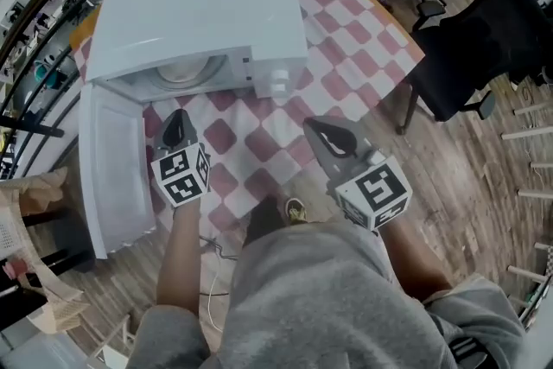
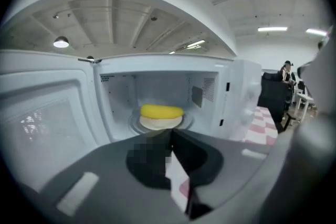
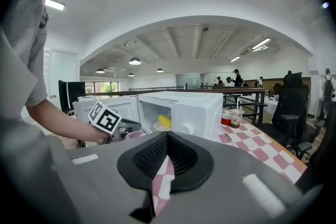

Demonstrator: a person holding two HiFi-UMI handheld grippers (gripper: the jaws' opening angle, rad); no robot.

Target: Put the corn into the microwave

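Pink-checked tablecloth [image 1: 346, 30] carries the white microwave [image 1: 199, 13], door swung open, yellow corn cob [image 2: 161, 111] resting on the round white plate [image 2: 160, 123] inside. Out front, left gripper [image 1: 179, 117] and right gripper [image 1: 311, 127] both pinched shut, empty.

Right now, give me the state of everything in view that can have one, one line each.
microwave: door open, corn inside.
microwave door: swung wide open.
corn: inside the microwave, lying on the plate.
plate: in the microwave, with the corn on it.
left tongs: shut, empty.
right tongs: shut, empty.
cup with straw: upright, beside the microwave.
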